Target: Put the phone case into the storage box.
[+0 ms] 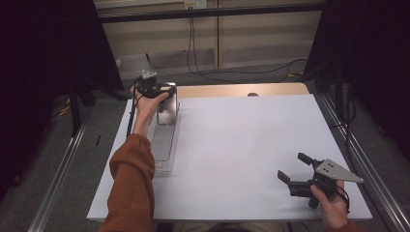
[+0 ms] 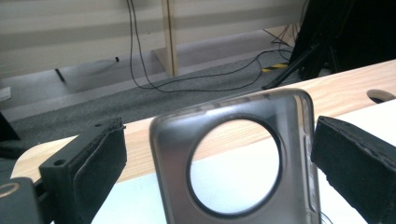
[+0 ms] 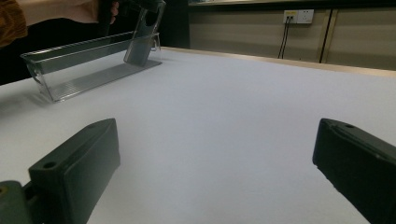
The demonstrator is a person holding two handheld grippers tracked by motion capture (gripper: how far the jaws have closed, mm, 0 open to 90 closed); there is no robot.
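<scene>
At the lower right of the high view we find the right gripper [image 1: 293, 169] nearest the camera, held in a hand [image 1: 331, 203] that enters from the bottom edge; its jaws point toward the upper left and stand wide apart with nothing between them, just above the white table [image 1: 241, 145]. In the right gripper view both jaws rise at the lower corners with bare tabletop between them.

Farther up, at the left of the high view, we see the left forearm in an orange sleeve [image 1: 131, 183] stretched straight toward the far edge, the wrist extended. The left gripper [image 1: 153, 89] sits at the upper left, at the top of a translucent phone case [image 1: 167, 104]. The case stands tilted in the far end of a clear tray [image 1: 163, 145]. In the left gripper view the case [image 2: 243, 163], with its round cutout, lies between the jaws, with a gap on each side; the jaws are released.
</scene>
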